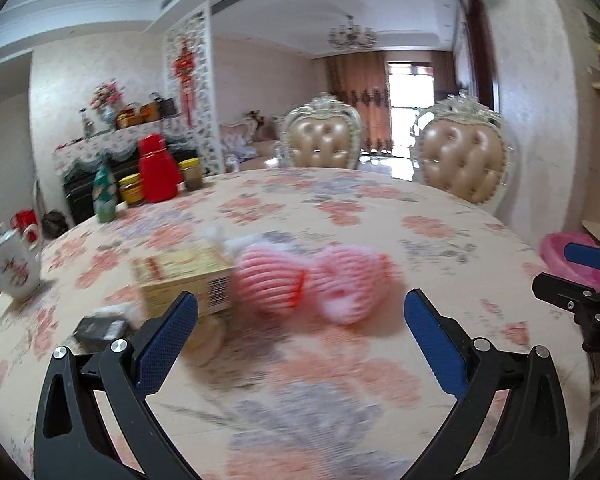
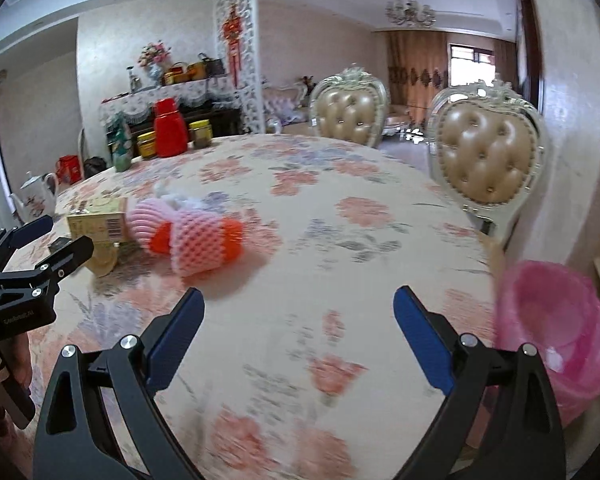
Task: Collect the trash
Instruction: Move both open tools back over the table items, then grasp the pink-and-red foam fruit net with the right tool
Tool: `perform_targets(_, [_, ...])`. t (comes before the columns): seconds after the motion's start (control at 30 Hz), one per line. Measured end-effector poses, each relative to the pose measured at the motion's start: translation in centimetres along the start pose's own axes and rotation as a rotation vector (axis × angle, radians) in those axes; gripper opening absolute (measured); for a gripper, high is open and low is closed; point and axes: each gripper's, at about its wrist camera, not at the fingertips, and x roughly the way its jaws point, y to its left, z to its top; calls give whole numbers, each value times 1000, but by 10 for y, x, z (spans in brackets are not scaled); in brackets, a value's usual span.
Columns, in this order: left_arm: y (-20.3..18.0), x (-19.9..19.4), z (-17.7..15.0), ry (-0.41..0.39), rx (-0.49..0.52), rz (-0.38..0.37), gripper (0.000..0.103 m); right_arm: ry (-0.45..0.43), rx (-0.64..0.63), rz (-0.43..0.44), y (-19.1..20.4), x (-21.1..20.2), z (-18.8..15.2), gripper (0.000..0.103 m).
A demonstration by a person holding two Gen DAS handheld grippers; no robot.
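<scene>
Two pink foam fruit nets (image 1: 316, 286) lie on the floral table (image 1: 340, 216), next to a yellow carton (image 1: 186, 280), a small dark packet (image 1: 100, 326) and white crumpled paper (image 1: 224, 240). My left gripper (image 1: 300, 308) is open, low over the table just in front of the nets. My right gripper (image 2: 298, 302) is open and empty above the table's near right part; the nets (image 2: 198, 236) and the carton (image 2: 100, 220) lie ahead to its left. A pink-lined trash bin (image 2: 556, 340) stands beside the table at the right. The left gripper also shows in the right wrist view (image 2: 56, 236).
A white teapot (image 1: 14, 268) stands at the table's left edge. A red jug (image 1: 158, 170), jars (image 1: 132, 190) and a green bottle (image 1: 105, 194) stand at the far left. Two padded chairs (image 1: 324, 140) stand behind the table. A round tan disc (image 2: 104, 260) lies by the carton.
</scene>
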Motion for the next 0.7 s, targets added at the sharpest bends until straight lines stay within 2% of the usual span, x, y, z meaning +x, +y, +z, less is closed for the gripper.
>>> perform_targets(0.13, [43, 1, -16, 13, -62, 60, 97, 29, -26, 41, 34, 20, 11, 93])
perform_targets(0.2, [63, 3, -20, 50, -70, 144, 97, 37, -39, 56, 49, 30, 15, 93])
perform_targets(0.33, [102, -5, -18, 30, -149, 211, 97, 63, -72, 103, 82, 52, 19, 93])
perform_targets(0.47, [143, -4, -23, 79, -350, 209, 97, 96, -110, 125, 106, 76, 24, 93])
perform_targets(0.57, [158, -4, -30, 105, -458, 194, 97, 124, -121, 116, 114, 97, 28, 93])
perform_targets(0.7, [158, 3, -33, 130, -471, 206, 97, 141, -101, 99, 115, 120, 35, 93])
